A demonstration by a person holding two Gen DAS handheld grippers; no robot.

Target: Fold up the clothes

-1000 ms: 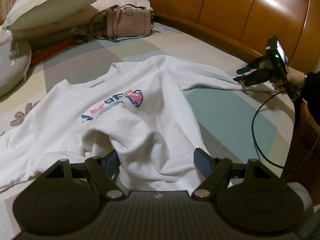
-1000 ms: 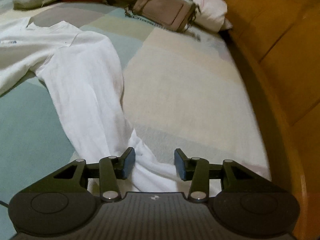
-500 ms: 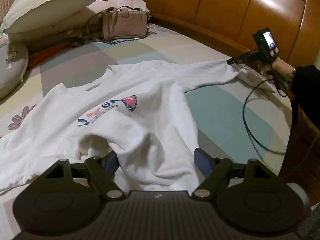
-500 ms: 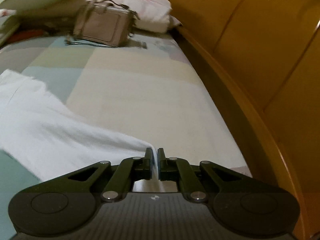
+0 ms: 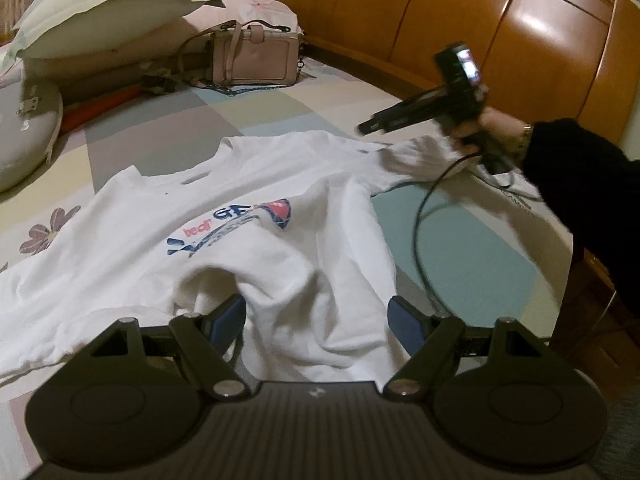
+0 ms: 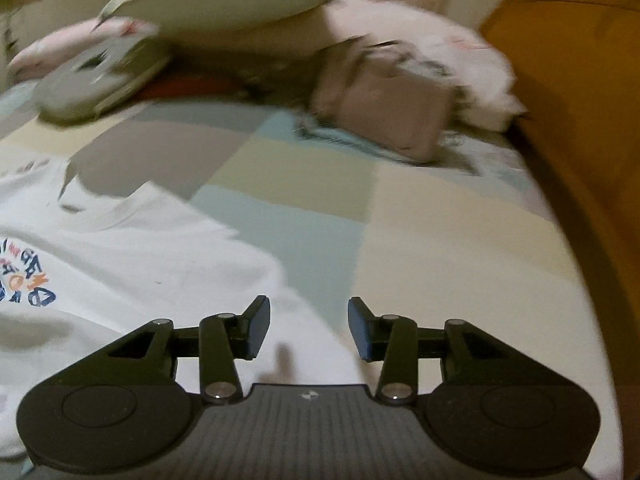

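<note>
A white sweatshirt [image 5: 280,248] with a blue and red chest print lies face up on the patchwork bed. My left gripper [image 5: 316,320] stands open at its hem, a raised ridge of cloth between the wide-apart fingers. In the left wrist view a hand holds my right gripper [image 5: 370,126] above the shirt's right sleeve [image 5: 412,160], which lies doubled back near the shoulder. In the blurred right wrist view my right gripper [image 6: 308,324] has its jaws opening over the white sweatshirt [image 6: 140,248], and nothing is pinched between them.
A pink handbag [image 5: 256,58], pillows [image 5: 108,4] and a grey cushion [image 5: 24,132] lie at the head of the bed. The wooden headboard [image 5: 500,28] runs along the right. A black cable [image 5: 418,232] hangs over the sheet near the bed's right edge [image 5: 560,248].
My right gripper shut on the sleeve cuff, carried it in toward the shirt's shoulder, then let go with its jaws apart. The left gripper has stayed put.
</note>
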